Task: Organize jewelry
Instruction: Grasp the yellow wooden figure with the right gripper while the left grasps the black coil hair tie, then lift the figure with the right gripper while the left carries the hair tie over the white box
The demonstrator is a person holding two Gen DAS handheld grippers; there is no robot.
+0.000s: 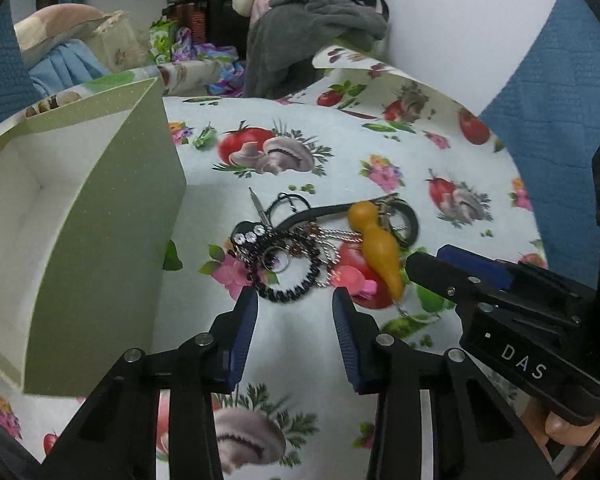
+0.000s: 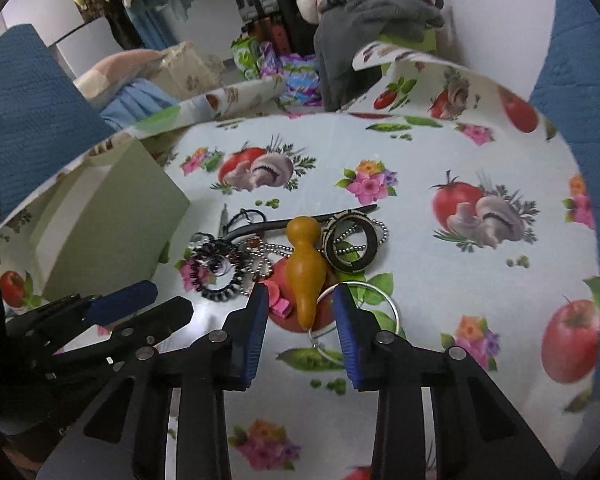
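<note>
A pile of jewelry lies on the vegetable-print tablecloth: a black coiled band (image 1: 286, 282), silver bead chains (image 1: 332, 240), a yellow gourd-shaped pendant (image 1: 376, 246) (image 2: 306, 268), a black patterned bangle (image 2: 350, 246), a thin silver hoop (image 2: 392, 304) and a black cord (image 1: 312, 212). An open green box (image 1: 112, 220) (image 2: 116, 232) with a white inside stands left of the pile. My left gripper (image 1: 295, 300) is open, its tips just short of the coiled band. My right gripper (image 2: 301, 300) is open, its tips on either side of the pendant's narrow end.
The right gripper's body (image 1: 520, 308) reaches in from the right in the left wrist view. Beyond the table's far edge are piled clothes (image 1: 312, 12), a pillow (image 1: 60, 24) and bright bags (image 1: 204, 52). Blue fabric (image 2: 24, 112) flanks both sides.
</note>
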